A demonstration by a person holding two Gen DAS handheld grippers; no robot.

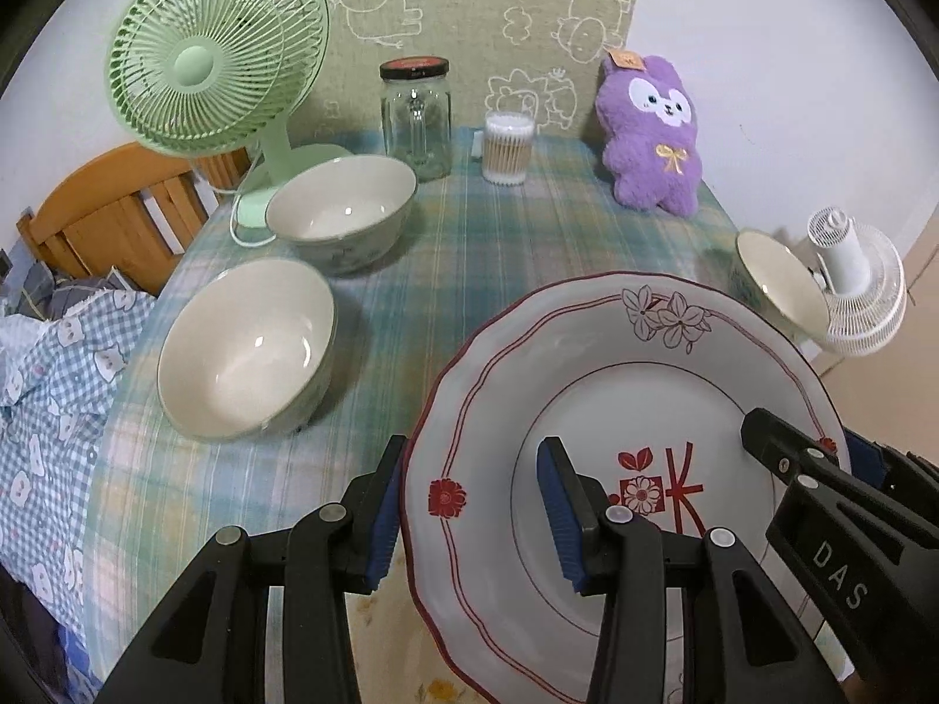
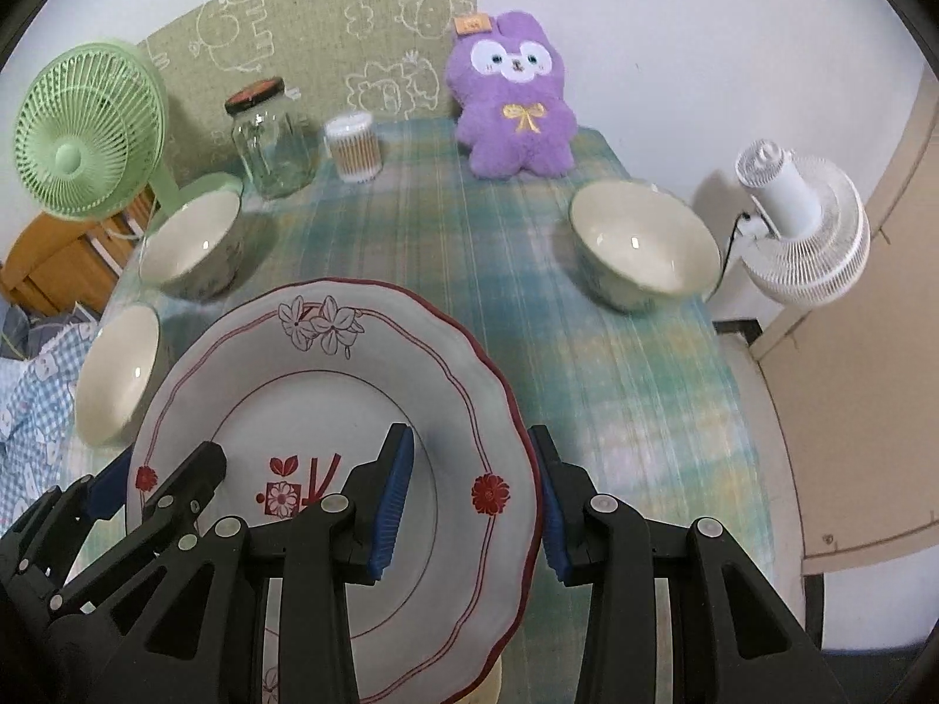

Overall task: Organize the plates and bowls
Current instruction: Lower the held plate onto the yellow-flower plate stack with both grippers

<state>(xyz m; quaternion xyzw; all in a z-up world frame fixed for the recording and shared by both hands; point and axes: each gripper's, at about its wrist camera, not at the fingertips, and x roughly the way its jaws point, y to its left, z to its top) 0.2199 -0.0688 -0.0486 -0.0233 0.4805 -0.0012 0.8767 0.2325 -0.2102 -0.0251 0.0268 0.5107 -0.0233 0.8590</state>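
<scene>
Plate (image 1: 587,364) with red floral trim sits tilted above the checked worktop (image 1: 469,246), left gripper (image 1: 478,504) fingers clamped on its 9 o'clock rim and right gripper (image 2: 469,498) fingers clamped on its 3 o'clock rim. Two cream bowls (image 1: 246,352) stand on the worktop at 10 o'clock of the plate, a third bowl (image 2: 642,246) at 2 o'clock. Green fan (image 1: 217,53), glass jar (image 1: 416,117) and purple plush (image 1: 651,135) line the far edge.
</scene>
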